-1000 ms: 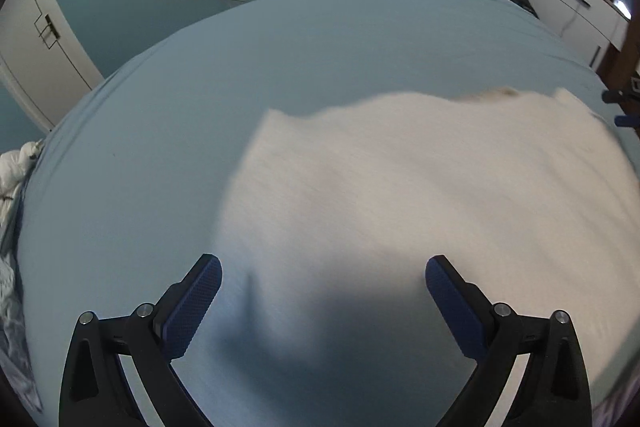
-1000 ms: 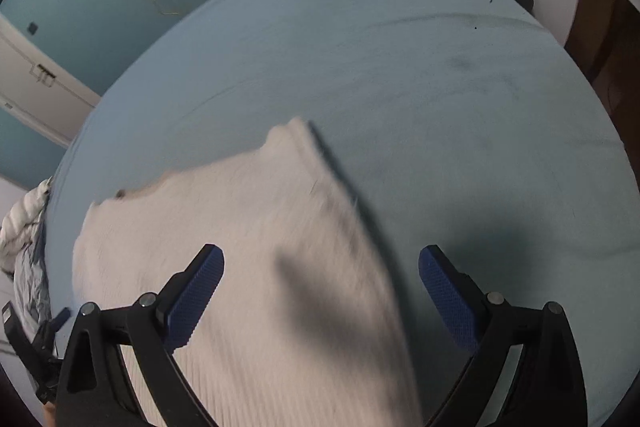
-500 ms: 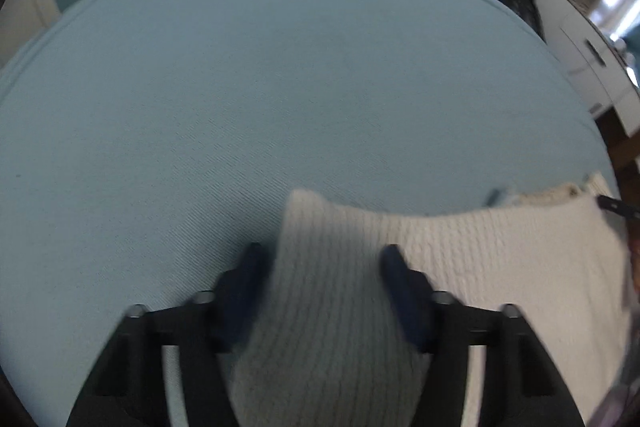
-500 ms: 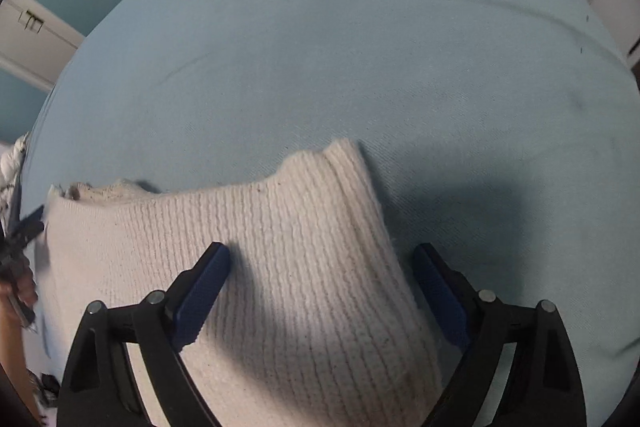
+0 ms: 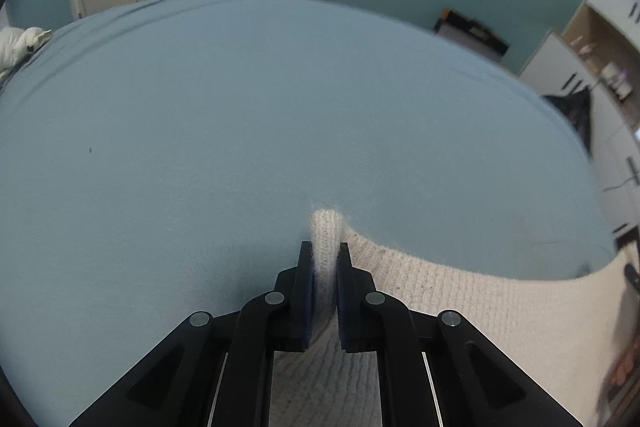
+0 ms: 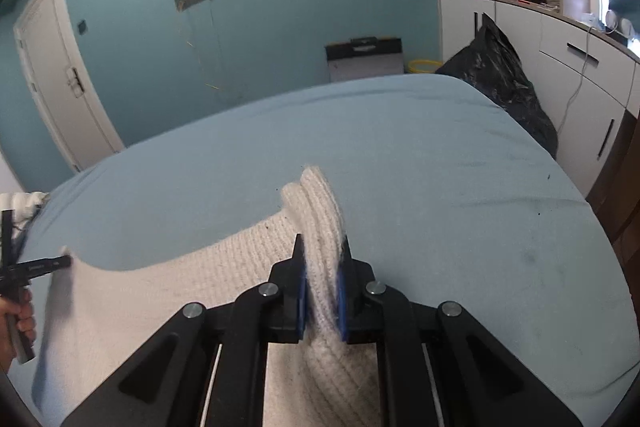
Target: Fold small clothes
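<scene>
Both my grippers went from wide open over the sweater to clamped on it. L gripper [image 5: 323, 255] jaws closing, pads already pinching a bunched corner of the cream knit sweater [image 5: 460, 307]; R gripper [image 6: 322, 247] pinched tight on the opposite corner, ribbed edge sticking up btwn the fingers. Sweater hangs stretched btwn the two, above the blue bed sheet [image 6: 440, 155]. Hand [image 6: 18, 311] holding L gripper shows at the R view's left edge.

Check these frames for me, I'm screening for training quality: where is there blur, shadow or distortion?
Left wrist view: bed bulges from fisheye, right edge smeared, faint shadow beside the left tool. Right wrist view: knit sweater blurred at its left edge, sharp elsewhere; door bowed.
</scene>
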A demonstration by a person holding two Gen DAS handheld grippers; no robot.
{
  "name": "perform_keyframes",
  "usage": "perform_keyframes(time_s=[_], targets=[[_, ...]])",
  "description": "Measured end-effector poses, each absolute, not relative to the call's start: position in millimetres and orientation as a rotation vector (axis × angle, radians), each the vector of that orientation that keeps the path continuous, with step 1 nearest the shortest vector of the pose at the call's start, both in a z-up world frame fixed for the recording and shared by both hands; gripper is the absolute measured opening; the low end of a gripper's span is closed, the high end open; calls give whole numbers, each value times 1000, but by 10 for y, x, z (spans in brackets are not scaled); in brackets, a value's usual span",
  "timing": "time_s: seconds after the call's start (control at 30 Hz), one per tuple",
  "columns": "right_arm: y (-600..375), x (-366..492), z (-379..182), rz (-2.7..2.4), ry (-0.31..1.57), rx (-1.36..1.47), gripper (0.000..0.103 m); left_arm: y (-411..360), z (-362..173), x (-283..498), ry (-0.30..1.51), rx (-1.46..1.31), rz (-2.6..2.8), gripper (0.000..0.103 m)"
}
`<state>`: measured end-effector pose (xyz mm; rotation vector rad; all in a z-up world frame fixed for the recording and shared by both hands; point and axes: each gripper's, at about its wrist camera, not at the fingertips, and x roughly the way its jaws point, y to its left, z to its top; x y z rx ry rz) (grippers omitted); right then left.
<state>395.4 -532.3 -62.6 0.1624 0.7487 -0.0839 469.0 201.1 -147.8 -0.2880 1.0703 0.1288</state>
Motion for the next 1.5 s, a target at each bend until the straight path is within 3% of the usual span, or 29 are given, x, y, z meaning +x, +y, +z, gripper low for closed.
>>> perform_keyframes(time_s=[0.07,0.13,0.17,0.2,0.23,0.27,0.33,0.4,0.47,0.53,0.67,0.83,0.97,1.13,1.33,1.5], targets=[[-5259,4170,-876,-147,822,170,8,1841,-1634,4667,1153,-244,149,11],[-5268,4281,-1262,-204,982,198,11,1777,-1552,4556,1092,-193,164,20],[-5310,4309,-1447,-220,1071,237,18,1761,-1495,4521,1087,-199,147,41],[-5387,4283,-1565,-233,1113,302,20,1797,-1382,4472,1082,-201,134,76],[-5460,4181,-1492,-230,1044,359,22,1848,-1275,4435,1067,-185,151,90],[-5518,4082,-1400,-230,994,388,37,1868,-1123,4359,1020,-158,178,100],[-5583,3813,-1130,-259,914,367,59,1813,-747,4034,865,-76,163,103],[-5512,3432,-778,-209,767,319,62,1673,-515,3729,821,80,159,103],[-5337,3048,-532,-158,732,262,94,1548,-473,3524,836,183,179,103],[-5098,2648,-365,-106,714,225,101,1424,-539,3166,877,226,151,103],[-4451,2005,-313,39,815,163,101,1289,-769,2490,948,156,41,103],[-4067,1584,-580,45,942,99,101,1199,-1311,2451,1103,76,69,103],[-4229,1782,-1030,-34,1203,5,102,1490,-1347,2433,1111,-51,66,103],[-4317,1567,-938,-91,1219,28,102,1447,-1038,2685,1180,-54,142,103],[-4500,819,-652,-70,1207,478,102,1399,-821,1920,1156,-57,90,103],[-4882,622,-727,-157,1197,625,102,1568,-873,1481,1167,-39,180,103]])
